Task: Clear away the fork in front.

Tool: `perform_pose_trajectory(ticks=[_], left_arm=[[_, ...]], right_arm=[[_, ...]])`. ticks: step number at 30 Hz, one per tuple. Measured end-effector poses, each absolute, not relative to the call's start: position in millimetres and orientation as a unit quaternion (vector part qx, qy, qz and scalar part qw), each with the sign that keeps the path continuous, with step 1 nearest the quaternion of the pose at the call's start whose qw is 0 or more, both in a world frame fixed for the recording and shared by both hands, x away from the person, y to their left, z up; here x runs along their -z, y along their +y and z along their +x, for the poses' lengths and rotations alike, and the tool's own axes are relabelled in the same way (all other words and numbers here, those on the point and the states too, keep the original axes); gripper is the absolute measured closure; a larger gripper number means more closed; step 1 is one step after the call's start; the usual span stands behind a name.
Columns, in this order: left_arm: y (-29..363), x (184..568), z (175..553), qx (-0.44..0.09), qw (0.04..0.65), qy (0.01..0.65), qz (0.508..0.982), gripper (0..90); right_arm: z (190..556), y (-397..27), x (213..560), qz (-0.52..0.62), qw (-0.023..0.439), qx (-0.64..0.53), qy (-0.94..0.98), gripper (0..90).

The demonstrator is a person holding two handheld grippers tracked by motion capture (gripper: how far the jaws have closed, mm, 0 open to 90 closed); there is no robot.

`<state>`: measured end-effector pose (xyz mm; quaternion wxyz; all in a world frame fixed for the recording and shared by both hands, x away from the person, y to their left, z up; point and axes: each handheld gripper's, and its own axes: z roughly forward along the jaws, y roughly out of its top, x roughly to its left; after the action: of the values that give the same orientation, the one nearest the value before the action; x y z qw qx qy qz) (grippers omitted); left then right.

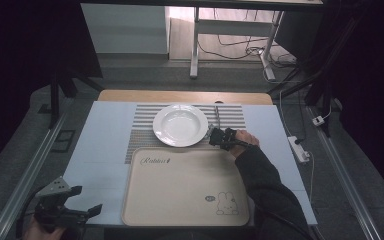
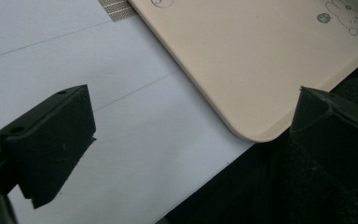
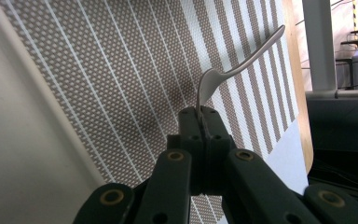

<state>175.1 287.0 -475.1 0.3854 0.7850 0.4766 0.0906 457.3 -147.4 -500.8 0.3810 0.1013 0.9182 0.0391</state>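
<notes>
While left claw [image 1: 87, 200] idles, right claw [image 3: 200, 114] pinches fork [image 3: 242, 63].

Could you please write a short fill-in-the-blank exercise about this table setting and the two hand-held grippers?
1. The right hand-held gripper is shut on a thin metal ____.
2. The round white plate rests on a brown-and-white ____ placemat.
3. The beige plastic tray shows a small drawing of a ____ near one corner.
4. The left hand-held gripper, near the white table's edge, has its jaws ____.

Missing words: fork; striped; rabbit; open
</notes>
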Motion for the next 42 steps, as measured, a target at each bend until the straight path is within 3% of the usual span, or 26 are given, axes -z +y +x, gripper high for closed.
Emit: perform_pose_trajectory(ticks=[14, 34, 42], left_arm=[[285.1, 474.1, 174.0, -0.099, 0.382, 0.473, 0.788, 0.0], [277.7, 469.4, 180.1, -0.104, 0.392, 0.444, 0.799, 0.0], [269.3, 469.2, 191.5, -0.083, 0.412, 0.412, 0.809, 0.0]], right_arm=[[439.9, -162.2, 473.2, 0.156, 0.370, -0.120, 0.908, 90.0], [400.2, -195.1, 440.8, 0.234, 0.282, -0.285, 0.885, 90.0], [377.6, -210.0, 432.8, 0.239, 0.254, -0.331, 0.877, 90.0]])
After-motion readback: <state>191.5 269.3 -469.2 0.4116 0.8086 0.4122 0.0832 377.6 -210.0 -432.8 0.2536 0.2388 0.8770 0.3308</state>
